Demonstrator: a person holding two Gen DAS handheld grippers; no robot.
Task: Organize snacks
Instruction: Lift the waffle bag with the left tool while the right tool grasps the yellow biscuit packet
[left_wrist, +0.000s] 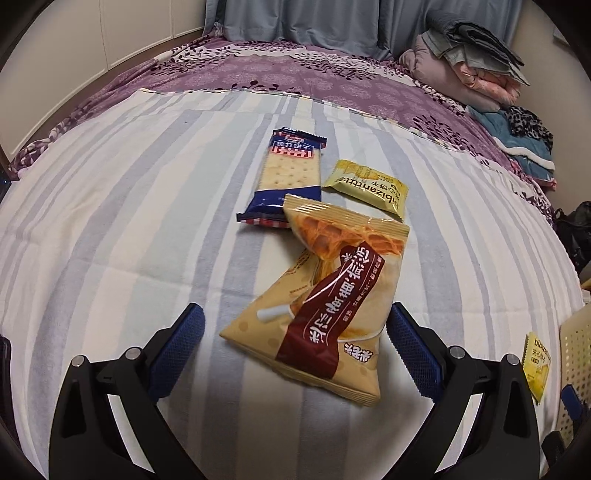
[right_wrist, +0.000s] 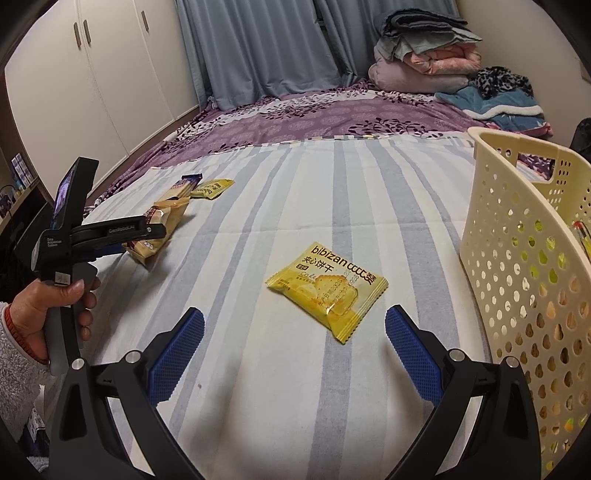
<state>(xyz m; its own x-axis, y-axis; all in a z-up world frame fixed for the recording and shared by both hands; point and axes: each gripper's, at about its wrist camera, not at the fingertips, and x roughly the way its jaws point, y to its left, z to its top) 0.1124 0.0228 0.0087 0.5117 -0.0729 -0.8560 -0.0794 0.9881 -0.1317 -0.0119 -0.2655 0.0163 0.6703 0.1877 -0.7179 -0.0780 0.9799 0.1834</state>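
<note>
My left gripper (left_wrist: 295, 312) is open, its blue pads either side of a tan snack bag (left_wrist: 325, 295) with a dark red label, lying flat on the striped sheet (left_wrist: 110, 221). Beyond the bag lie a blue cracker pack (left_wrist: 284, 177) and a yellow biscuit packet (left_wrist: 369, 186); the bag overlaps the cracker pack's near end. My right gripper (right_wrist: 294, 315) is open above the sheet, with a second yellow biscuit packet (right_wrist: 328, 288) just ahead between its fingers. A cream perforated basket (right_wrist: 517, 258) stands to the right, some packets showing through its holes.
A person's hand (right_wrist: 48, 310) in a fleece sleeve holds the left gripper (right_wrist: 147, 240). Folded blankets (right_wrist: 424, 62) and clothes (right_wrist: 498, 99) are piled at the far end of the purple bedspread (right_wrist: 314, 118). White wardrobe doors (right_wrist: 92, 92) stand to the left.
</note>
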